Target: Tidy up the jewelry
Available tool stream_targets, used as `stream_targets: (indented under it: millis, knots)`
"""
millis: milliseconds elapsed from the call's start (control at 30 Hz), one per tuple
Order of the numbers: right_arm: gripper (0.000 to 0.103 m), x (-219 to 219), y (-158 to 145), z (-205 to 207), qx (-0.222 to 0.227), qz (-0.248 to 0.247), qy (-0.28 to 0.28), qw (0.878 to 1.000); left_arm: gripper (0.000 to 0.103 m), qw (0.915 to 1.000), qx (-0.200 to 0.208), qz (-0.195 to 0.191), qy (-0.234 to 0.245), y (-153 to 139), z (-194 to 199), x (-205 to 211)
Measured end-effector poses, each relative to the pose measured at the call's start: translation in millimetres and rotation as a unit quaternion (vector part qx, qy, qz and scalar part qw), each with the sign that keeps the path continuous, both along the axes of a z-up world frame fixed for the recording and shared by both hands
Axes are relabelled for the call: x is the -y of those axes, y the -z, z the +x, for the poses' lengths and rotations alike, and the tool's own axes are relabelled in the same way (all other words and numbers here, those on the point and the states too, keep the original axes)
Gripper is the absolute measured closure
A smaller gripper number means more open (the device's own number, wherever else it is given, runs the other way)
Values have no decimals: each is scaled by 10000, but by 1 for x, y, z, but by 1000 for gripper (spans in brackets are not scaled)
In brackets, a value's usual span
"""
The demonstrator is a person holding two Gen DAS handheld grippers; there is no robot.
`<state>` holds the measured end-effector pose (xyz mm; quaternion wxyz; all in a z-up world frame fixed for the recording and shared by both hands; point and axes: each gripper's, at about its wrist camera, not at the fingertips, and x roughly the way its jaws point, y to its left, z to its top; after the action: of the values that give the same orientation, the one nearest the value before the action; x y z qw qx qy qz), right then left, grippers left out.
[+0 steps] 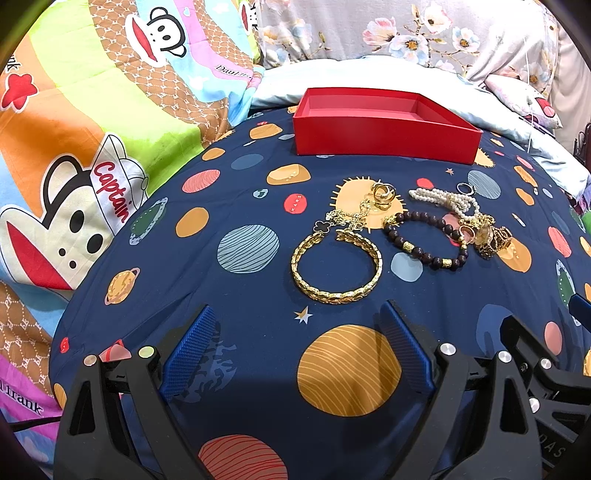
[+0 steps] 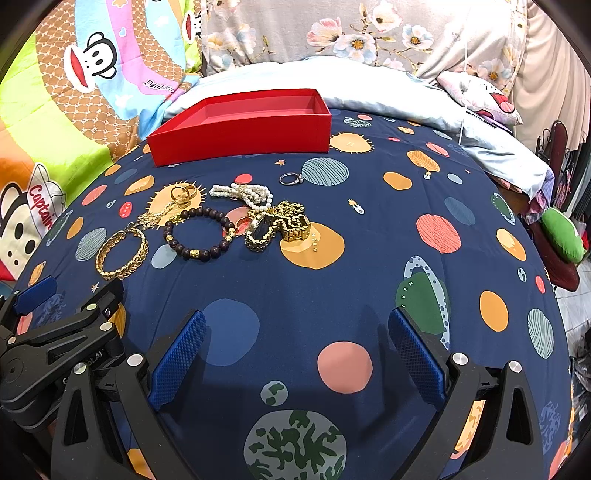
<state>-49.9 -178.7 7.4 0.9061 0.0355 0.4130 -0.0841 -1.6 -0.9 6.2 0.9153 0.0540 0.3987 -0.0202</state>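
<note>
An open red box [image 1: 384, 138] [image 2: 240, 138] stands empty at the back of the navy planet-print sheet. In front of it lies jewelry: a gold chain bracelet [image 1: 336, 266] [image 2: 120, 254], a dark bead bracelet [image 1: 424, 240] [image 2: 199, 236], gold rings [image 1: 384, 194] [image 2: 183, 195], a pearl strand [image 1: 443, 199] [image 2: 243, 194], a gold watch and chain pile [image 1: 487, 234] [image 2: 280, 225] and a silver ring [image 1: 466, 189] [image 2: 291, 178]. My left gripper [image 1: 299, 354] is open and empty just short of the gold bracelet. My right gripper [image 2: 299, 354] is open and empty, nearer than the pile and to its right.
A cartoon monkey quilt [image 1: 92, 147] rises on the left. A pale blue pillow [image 2: 406, 96] and floral fabric [image 2: 332, 33] lie behind the box. A green cushion [image 2: 561, 236] sits off the bed's right edge.
</note>
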Motion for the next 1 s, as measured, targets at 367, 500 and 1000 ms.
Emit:
stream_targets:
  millis: [367, 500, 1000]
  knots:
    - [5, 0, 0, 0, 1, -1, 2, 10000, 15, 10000, 7, -1, 2, 0, 0, 0]
    - [5, -1, 0, 0, 1, -2, 2, 10000, 15, 10000, 6, -1, 3, 0, 0, 0]
    - [5, 0, 0, 0, 2, -2, 2, 10000, 15, 10000, 41, 20, -17, -1, 0, -1]
